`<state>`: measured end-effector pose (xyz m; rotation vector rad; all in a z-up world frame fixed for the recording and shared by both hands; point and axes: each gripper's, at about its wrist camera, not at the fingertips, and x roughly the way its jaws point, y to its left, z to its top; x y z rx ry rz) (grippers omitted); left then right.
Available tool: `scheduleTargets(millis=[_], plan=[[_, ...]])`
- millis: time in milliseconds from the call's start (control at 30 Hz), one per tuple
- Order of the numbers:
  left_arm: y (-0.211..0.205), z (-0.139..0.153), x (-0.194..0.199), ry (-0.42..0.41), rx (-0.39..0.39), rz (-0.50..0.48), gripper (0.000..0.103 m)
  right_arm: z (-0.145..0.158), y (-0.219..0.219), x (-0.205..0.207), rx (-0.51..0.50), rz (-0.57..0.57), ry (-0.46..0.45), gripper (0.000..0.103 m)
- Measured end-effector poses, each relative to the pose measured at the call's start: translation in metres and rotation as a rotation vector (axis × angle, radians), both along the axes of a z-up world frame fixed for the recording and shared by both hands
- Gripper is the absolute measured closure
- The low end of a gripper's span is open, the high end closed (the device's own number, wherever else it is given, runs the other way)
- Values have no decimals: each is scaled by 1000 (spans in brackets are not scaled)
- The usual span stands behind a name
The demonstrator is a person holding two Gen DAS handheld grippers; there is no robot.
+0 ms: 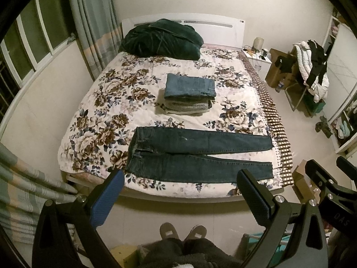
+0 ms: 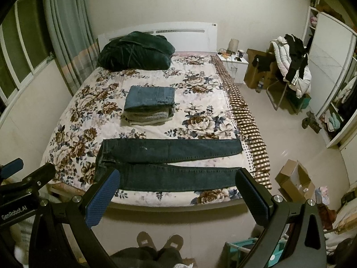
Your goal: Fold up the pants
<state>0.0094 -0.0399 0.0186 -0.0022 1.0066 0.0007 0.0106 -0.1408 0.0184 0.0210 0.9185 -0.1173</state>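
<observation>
On the floral bed (image 1: 93, 120), dark jeans (image 1: 196, 154) lie flat, legs slightly apart.

Left tongs (image 1: 180, 197) and right tongs (image 2: 177, 197) side by side, both spread wide, empty.

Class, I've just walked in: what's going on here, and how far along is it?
A person stands at the foot of the bed holding a tool in each hand. The left tool and the right tool are both open and hang in the air, touching nothing. Dark jeans lie unfolded across the near edge, waist to the left, legs slightly apart. Behind them sits a stack of folded clothes. This pair is not yet started.
</observation>
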Motion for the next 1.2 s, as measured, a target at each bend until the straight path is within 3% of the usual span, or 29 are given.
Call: scheduleTargets(millis=[100, 367, 567, 800, 1067, 1200], plan=[[-2, -8, 12, -11, 8, 27, 0, -6, -6, 8, 5, -5, 10, 0], [1, -63, 82, -25, 91, 169, 0, -75, -86, 76, 19, -68, 76, 0], [13, -135, 159, 97, 140, 255, 0, -152, -141, 153, 54, -169, 153, 0], [47, -255, 275, 314, 142, 393, 0, -285, -227, 269, 164, -330, 284, 0], [91, -409, 400, 525, 81, 554, 0, -486, -327, 410, 334, -604, 461, 0], [118, -485, 448, 619, 18, 654, 0, -570, -370, 452, 378, -730, 520, 0]])
